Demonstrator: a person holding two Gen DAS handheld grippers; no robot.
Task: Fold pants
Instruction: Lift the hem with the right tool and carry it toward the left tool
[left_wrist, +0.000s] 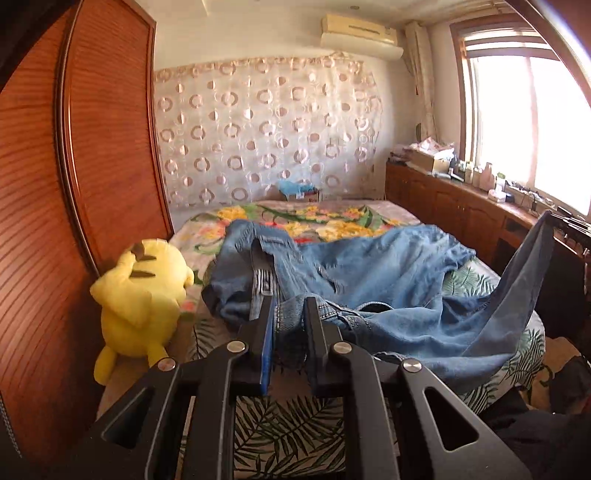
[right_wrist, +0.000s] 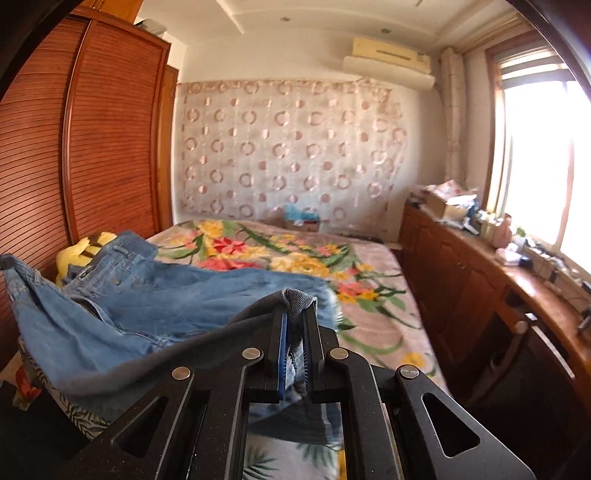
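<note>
gripping one pair of jeans (left_wrist: 369, 266) on one bed (left_wrist: 295, 435): two grippers, left (left_wrist: 290, 306) and right (right_wrist: 295, 314), fingers closed

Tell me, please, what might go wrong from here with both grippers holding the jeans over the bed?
The right gripper pinches only a thin fold at the edge of the jeans, so the cloth could slip out. The left gripper holds bunched denim, which may fold crooked. The yellow plush toy lies right beside the jeans and might get dragged along.

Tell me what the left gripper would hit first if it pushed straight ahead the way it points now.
Probably the bunched jeans lying just beyond the left gripper, which already pinches their denim; the bed lies behind. Depth is unclear.
</note>
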